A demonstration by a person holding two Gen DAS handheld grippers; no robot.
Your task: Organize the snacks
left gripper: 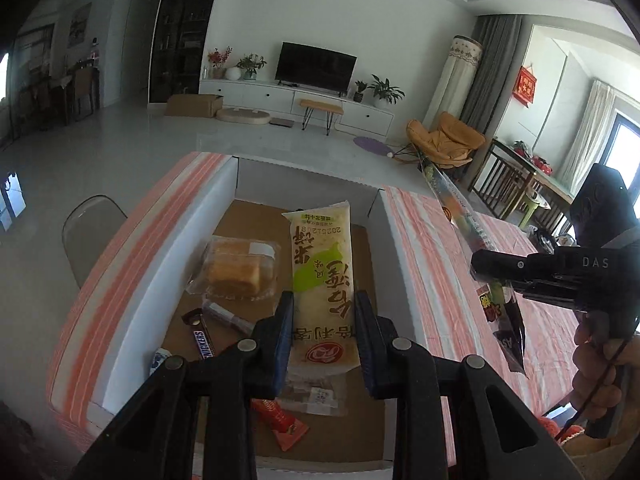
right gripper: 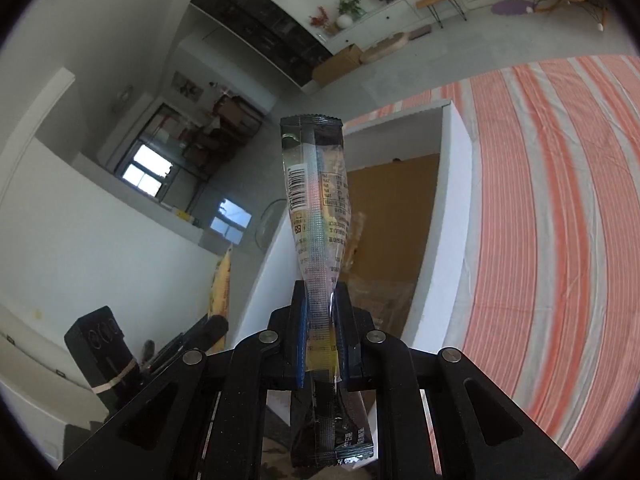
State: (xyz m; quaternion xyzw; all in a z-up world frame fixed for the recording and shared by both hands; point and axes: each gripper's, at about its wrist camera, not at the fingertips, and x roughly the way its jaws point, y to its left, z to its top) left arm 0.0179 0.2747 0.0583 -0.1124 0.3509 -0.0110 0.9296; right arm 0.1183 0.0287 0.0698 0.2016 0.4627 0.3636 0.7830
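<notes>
From the left wrist, the left gripper (left gripper: 322, 334) pinches a long rice-cracker pack (left gripper: 322, 280), pale with a green patch, its jaws pressed on the pack's lower sides. The pack hangs over the open white box (left gripper: 168, 280) on the striped tablecloth (left gripper: 432, 264). In the box lie a wrapped bread slice (left gripper: 240, 266), a Snickers bar (left gripper: 205, 344), a red sachet (left gripper: 280, 424) and a clear packet (left gripper: 316, 394) under the claw. At the right, the right gripper (left gripper: 490, 272), carried by a hand (left gripper: 600, 372), is clamped across a slim clear snack tube (left gripper: 466, 224) held out over the cloth, beside the box.

From the right wrist, the right gripper (right gripper: 322, 332) has its jaws pressed together on that snack tube (right gripper: 316, 196), which sticks up and forward, barcode showing, with its dark end drooping behind the pads. The box (right gripper: 452, 184) lies ahead and left.

Both snacks seem to be mid-carry toward the box. Next, each claw should come low over a free patch of the cardboard floor and let go without crushing the bread.
</notes>
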